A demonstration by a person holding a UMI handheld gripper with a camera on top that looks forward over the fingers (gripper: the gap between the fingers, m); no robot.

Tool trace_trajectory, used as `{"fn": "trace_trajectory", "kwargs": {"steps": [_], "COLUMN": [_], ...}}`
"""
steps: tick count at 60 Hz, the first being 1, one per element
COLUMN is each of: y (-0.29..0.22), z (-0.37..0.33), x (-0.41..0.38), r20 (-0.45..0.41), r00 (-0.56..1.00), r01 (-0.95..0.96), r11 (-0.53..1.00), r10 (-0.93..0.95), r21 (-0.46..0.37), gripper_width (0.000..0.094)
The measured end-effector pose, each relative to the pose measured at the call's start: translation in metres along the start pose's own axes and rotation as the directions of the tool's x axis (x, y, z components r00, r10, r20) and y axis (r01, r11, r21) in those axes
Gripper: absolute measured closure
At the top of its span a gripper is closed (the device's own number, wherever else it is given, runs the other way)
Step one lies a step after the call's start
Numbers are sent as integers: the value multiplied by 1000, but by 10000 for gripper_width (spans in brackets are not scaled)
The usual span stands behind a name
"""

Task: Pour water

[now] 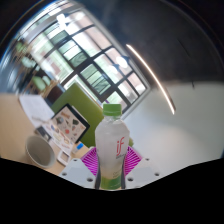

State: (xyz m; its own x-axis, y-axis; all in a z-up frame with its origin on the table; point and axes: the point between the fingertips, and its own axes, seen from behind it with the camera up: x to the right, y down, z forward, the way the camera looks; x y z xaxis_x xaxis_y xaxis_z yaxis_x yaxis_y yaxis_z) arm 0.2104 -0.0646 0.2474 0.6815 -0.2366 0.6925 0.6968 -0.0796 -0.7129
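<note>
A clear plastic water bottle (pixel 113 145) with a green cap and a white label with red letters stands upright between my fingers. My gripper (pixel 112 167) is shut on the bottle, with a magenta pad pressed on each side of its lower body. The bottle is lifted and the view is tilted, with the room leaning behind it. A pale cup (pixel 37 150) stands below and to the left of the fingers.
A green panel (pixel 82 100) rises behind the bottle. A tabletop (pixel 62 128) with papers lies to the left, near the cup. Large windows (pixel 85 60) and a white wall fill the background.
</note>
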Motion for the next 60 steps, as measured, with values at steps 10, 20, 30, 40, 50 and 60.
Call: {"fn": "trace_trajectory", "kwargs": {"steps": [10, 20, 30, 40, 50, 60], "y": [55, 121, 139, 157, 158, 177], "z": [-36, -61, -68, -89, -84, -106], "x": [-23, -44, -24, -14, -12, 28], "r20": [108, 105, 86, 101, 95, 96], "r00": [783, 647, 633, 655, 672, 672], "r01": [-596, -708, -735, -710, -705, -706], "r11": [789, 646, 632, 656, 674, 674], "r10": [612, 756, 769, 749, 735, 734], "r21": [-149, -286, -246, -256, -221, -217], "gripper_width": [658, 658, 656, 633, 614, 559]}}
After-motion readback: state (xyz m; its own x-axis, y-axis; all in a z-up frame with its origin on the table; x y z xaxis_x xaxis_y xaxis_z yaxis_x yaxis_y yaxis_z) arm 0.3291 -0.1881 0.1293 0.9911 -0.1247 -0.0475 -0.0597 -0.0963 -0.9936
